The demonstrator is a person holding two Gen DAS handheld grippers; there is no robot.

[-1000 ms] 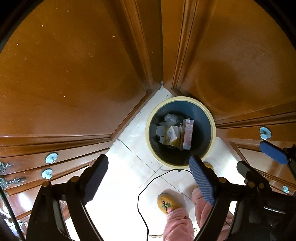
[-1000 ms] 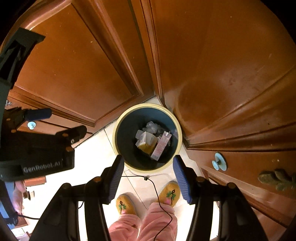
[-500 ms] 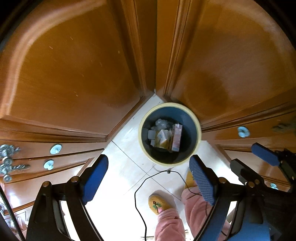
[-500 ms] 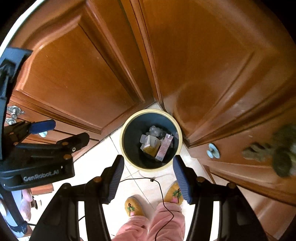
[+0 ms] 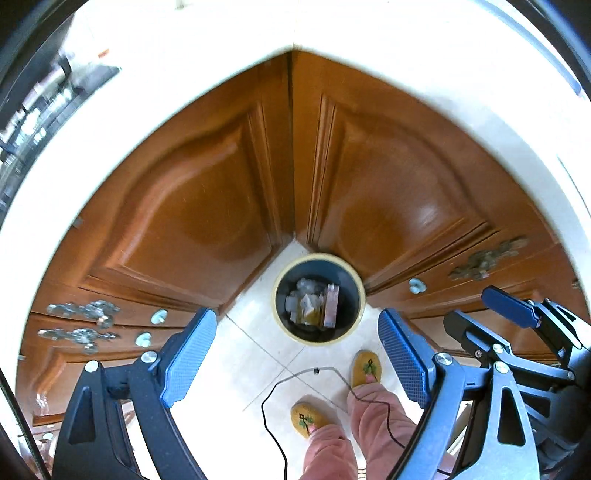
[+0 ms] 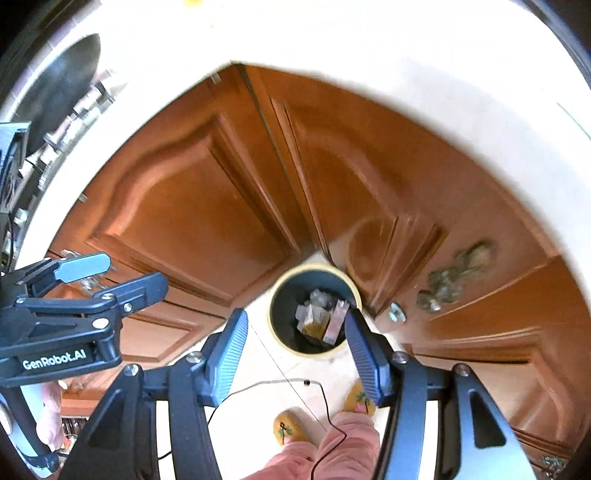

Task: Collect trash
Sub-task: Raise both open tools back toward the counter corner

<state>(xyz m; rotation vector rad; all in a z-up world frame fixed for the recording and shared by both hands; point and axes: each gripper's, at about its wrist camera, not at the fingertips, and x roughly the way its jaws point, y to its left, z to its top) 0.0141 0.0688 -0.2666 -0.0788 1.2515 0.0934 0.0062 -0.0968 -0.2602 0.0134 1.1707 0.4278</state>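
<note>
A round dark bin with a cream rim (image 5: 277, 295) (image 6: 275, 291) stands on the tiled floor in the corner between the wooden cabinets. It holds trash (image 5: 314, 304) (image 6: 319, 317): crumpled clear plastic, a yellow packet and a pink carton. My left gripper (image 5: 295, 354) is open and empty, high above the floor in front of the bin. My right gripper (image 6: 295, 350) is open and empty, also high above the bin. The right gripper shows at the right of the left wrist view (image 5: 480, 314).
Brown wooden cabinet doors (image 5: 207, 206) (image 6: 192, 214) meet in a corner behind the bin, under a white countertop edge (image 5: 295, 33) (image 6: 369, 55). Metal handles (image 5: 484, 258) stick out. The person's yellow slippers (image 5: 365, 367) and a black cable (image 5: 273, 413) lie on the floor.
Both grippers have risen well above the bin, which now looks smaller. The white countertop has come into view at the top. Both stay open and empty.
</note>
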